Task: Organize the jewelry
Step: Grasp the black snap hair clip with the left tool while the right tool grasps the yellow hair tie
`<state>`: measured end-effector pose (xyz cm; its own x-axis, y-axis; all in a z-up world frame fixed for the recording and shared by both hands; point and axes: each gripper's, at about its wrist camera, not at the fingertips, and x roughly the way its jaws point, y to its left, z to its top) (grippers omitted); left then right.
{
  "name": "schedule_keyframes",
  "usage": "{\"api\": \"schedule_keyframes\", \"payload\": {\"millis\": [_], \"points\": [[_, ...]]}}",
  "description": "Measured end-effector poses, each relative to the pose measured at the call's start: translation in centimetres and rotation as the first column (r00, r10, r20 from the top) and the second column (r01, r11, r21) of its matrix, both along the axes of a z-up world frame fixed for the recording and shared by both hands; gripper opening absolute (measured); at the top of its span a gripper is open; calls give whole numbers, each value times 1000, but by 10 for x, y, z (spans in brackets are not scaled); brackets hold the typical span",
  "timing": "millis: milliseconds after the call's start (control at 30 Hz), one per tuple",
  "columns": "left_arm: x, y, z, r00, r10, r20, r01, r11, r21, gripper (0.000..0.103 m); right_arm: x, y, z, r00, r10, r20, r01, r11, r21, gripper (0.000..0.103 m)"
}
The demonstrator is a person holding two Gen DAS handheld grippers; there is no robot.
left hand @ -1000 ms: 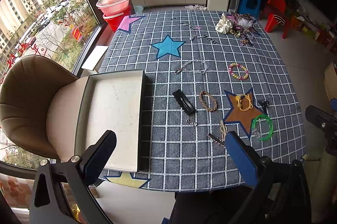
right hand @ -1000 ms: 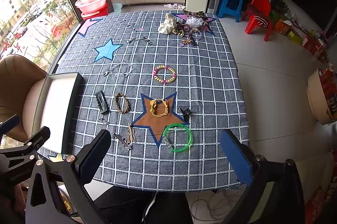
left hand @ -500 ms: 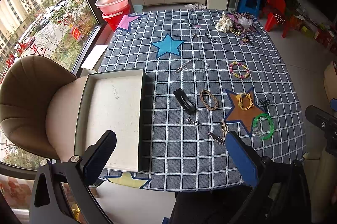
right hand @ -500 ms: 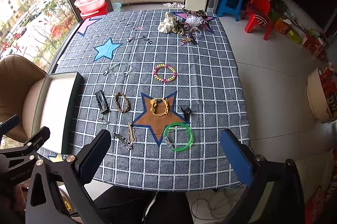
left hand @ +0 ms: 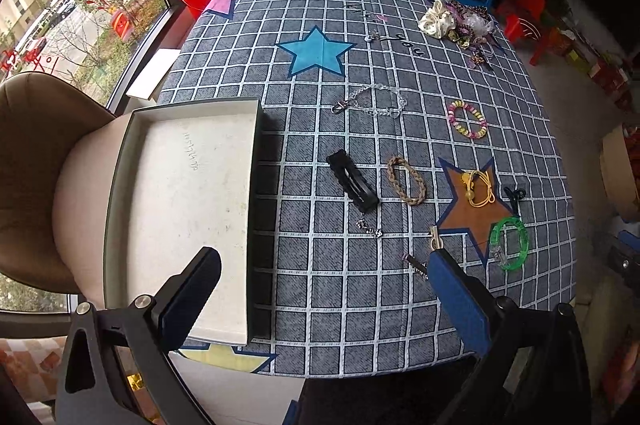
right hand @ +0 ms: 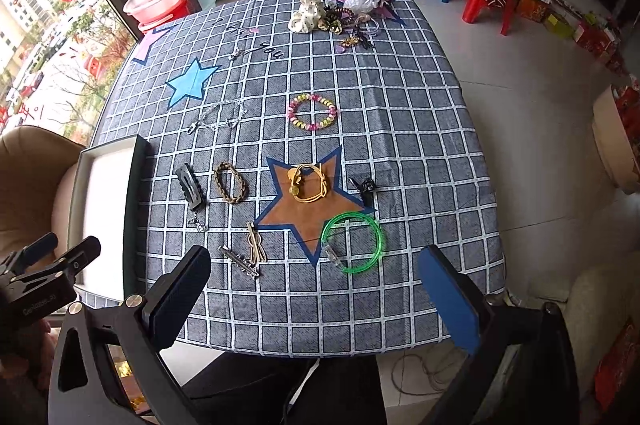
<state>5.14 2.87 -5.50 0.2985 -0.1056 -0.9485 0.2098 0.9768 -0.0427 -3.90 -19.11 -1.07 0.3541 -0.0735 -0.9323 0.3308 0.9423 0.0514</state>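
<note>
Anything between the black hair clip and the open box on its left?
Nothing visible. Only bare tablecloth lies between the black hair clip and the box. The box's raised dark side wall faces the clip, so it must be lifted over.

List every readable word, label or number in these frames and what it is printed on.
"you": black script on the tablecloth; the word before it is too distorted to read.
Faint handwriting inside the white box: illegible.
Lettering on the left gripper's body: too blurred.
</note>
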Motion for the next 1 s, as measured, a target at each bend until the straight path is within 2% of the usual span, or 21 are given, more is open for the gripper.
{"api": "schedule_keyframes", "payload": {"millis": [133, 233, 367, 433, 500, 700, 867, 967, 1000], "points": [[21, -15, -25, 998, -11, -57, 8, 999, -40, 103, 5, -8, -22, 999, -27, -35, 29, 998, 52, 103], [35, -27, -47, 996, 2, -93, -7, 999, -47, 103, 14, -14, -39, 995, -25, -98, 27, 999, 17, 103], [51, -39, -77, 990, 25, -137, -28, 999, -21, 100, 32, -26, -58, 991, 1, -133, -2, 1000, -7, 103], [59, -42, -90, 988, 39, -148, -42, 999, -13, 100, 45, -31, -67, 989, 28, -143, -31, 999, -19, 103], [67, -45, -101, 985, 56, -161, -56, 998, 6, 89, 62, -35, -78, 985, 69, -157, -76, 996, -42, 103], [89, -43, -132, 968, 147, -204, -138, 989, 60, 88, 113, -46, -115, 953, 212, -216, -233, 969, -78, 103], [102, -37, -155, 943, 220, -248, -210, 976, 64, 88, 140, -55, -147, 914, 299, -275, -326, 943, -60, 91], [105, -36, -165, 940, 237, -246, -224, 971, 78, 88, 147, -54, -163, 886, 351, -301, -376, 926, -26, 77], [107, -34, -168, 943, 236, -236, -224, 972, 76, 88, 148, -52, -167, 876, 369, -309, -395, 918, -23, 77]]}}
